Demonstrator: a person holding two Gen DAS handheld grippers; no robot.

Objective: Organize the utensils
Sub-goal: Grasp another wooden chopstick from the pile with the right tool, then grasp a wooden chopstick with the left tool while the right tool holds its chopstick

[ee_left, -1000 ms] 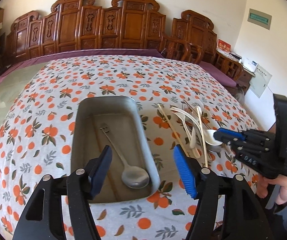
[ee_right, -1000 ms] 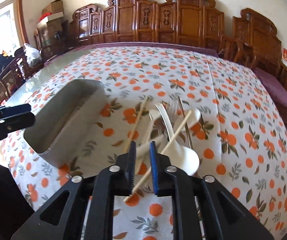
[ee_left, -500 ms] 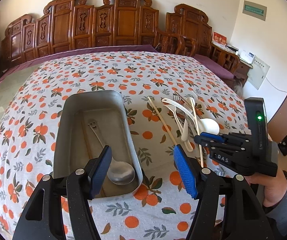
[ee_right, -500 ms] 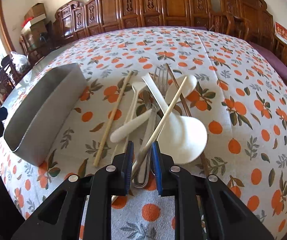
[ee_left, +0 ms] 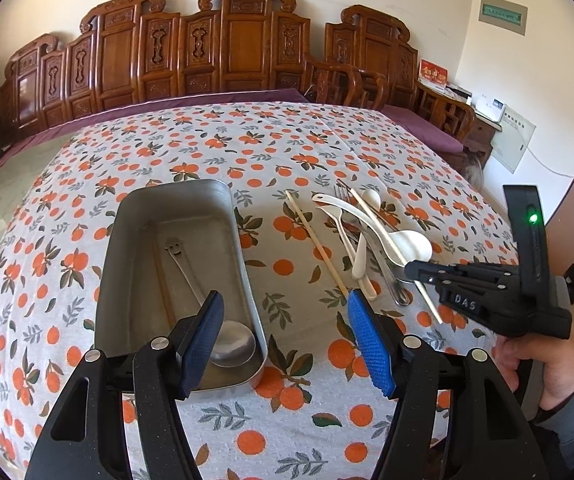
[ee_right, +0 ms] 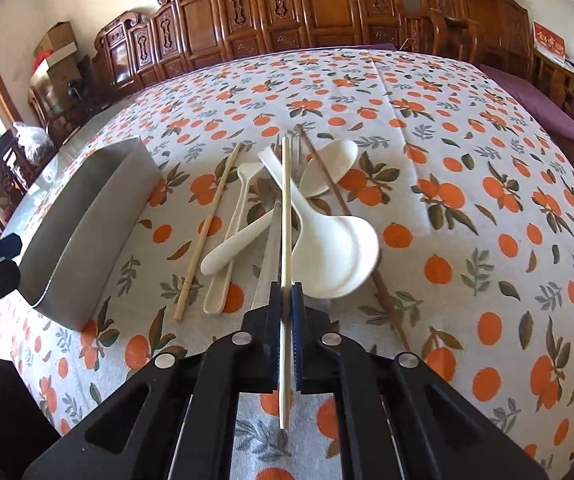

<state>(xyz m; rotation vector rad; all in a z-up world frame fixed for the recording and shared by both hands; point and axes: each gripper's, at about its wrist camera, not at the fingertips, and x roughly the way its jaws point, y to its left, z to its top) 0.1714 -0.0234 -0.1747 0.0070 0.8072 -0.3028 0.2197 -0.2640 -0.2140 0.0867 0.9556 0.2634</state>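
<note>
Over the utensil pile, right gripper (ee_right: 286,294) pinches a pale wooden chopstick (ee_right: 285,216); left gripper (ee_left: 283,328) gapes empty.
Lifting may drag the large white plastic spoon (ee_right: 333,254), seemingly touching, short of the rectangular metal tray (ee_left: 175,216).

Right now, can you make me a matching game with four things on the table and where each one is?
Things:
1. metal spoon
2. pale chopstick
3. big white spoon
4. left tongs

Places or states:
A. pinched in the right tongs
B. open, holding nothing
C. inside the metal tray
D. lying in the pile on the tablecloth

Pairs: 1-C, 2-A, 3-D, 4-B
</note>
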